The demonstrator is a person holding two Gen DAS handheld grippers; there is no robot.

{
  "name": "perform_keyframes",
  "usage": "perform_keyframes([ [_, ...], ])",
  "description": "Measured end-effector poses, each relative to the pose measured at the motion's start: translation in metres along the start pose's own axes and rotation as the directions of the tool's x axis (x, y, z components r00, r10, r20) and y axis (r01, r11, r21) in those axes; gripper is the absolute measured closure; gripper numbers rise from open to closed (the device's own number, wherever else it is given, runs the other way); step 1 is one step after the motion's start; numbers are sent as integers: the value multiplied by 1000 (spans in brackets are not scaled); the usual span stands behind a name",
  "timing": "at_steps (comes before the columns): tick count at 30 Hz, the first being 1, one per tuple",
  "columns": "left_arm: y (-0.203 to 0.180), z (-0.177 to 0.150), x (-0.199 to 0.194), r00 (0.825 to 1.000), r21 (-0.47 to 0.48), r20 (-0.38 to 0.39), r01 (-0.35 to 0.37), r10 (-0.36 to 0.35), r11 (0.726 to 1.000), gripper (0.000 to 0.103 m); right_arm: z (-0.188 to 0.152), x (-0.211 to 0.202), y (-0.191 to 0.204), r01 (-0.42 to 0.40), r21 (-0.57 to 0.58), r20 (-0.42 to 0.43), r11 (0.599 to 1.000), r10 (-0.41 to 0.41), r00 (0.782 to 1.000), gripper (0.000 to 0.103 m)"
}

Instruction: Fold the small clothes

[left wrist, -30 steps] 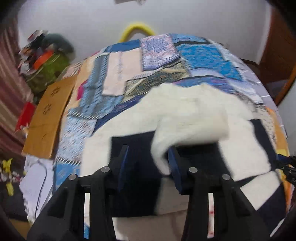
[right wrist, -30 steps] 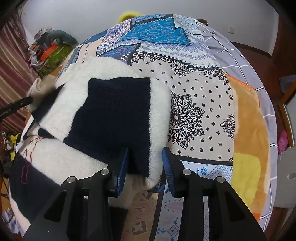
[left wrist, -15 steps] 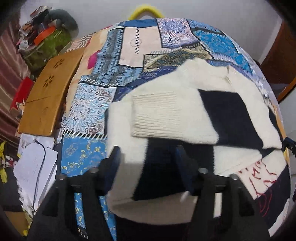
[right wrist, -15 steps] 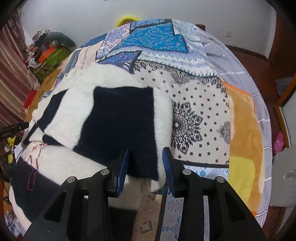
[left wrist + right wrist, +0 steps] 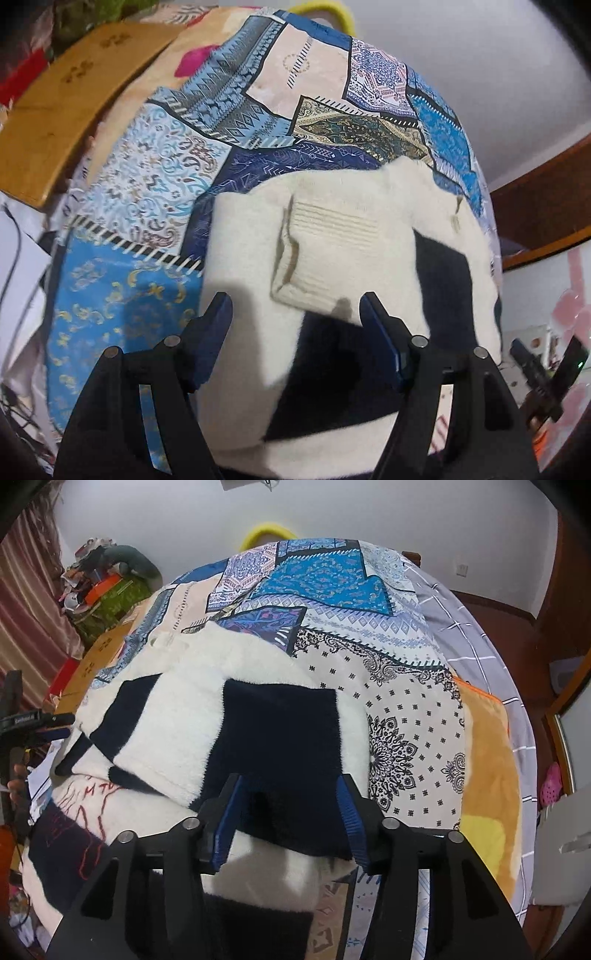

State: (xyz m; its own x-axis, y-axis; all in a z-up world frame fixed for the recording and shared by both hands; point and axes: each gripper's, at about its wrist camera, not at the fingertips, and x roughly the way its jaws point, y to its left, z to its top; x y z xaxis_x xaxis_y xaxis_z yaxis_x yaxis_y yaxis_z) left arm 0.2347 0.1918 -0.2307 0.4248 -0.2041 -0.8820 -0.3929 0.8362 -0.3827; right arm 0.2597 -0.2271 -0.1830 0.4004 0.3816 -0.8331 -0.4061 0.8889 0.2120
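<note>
Left wrist view showed your left gripper (image 5: 295, 317) with its fingers spread wide and nothing between them, hovering just above the cream and navy sweater (image 5: 332, 258), which lay on the patchwork bedspread (image 5: 147, 184) with one ribbed cuff (image 5: 325, 254) folded across the body. Right wrist view had your right gripper (image 5: 288, 812) likewise parted, fingers straddling the navy sleeve panel (image 5: 280, 731) without pinching it. The sweater sat near the bed's near edge, hem toward you, both sleeves turned in. Risks, as judged from this: the fleece was thick and springy, so the folded sleeves could creep back open if you went for the hem carelessly. A grab taking only the top layer would lift a sleeve and leave the body behind, undoing the fold. Uneven grips on the two sides would skew the next fold. The hem lay close to the edge, so a tug toward you might slide the whole garment off the bed. Fingers could also catch the bedspread beneath.
</note>
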Motion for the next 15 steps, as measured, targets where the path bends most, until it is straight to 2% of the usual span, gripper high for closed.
perform_keyframes([
  [6,-9,10,10,1000,20,-1,9,-9,1000,33,0,7,4,-1,4,-21,1000,1,1000,51],
  [9,-13,12,12,999,39,-15,35,-34,999,44,1,10,5,-1,6,-27,1000,2,1000,51],
  [15,-24,15,18,997,65,-39,66,-64,996,44,2,11,9,-12,5,-28,1000,12,1000,51],
])
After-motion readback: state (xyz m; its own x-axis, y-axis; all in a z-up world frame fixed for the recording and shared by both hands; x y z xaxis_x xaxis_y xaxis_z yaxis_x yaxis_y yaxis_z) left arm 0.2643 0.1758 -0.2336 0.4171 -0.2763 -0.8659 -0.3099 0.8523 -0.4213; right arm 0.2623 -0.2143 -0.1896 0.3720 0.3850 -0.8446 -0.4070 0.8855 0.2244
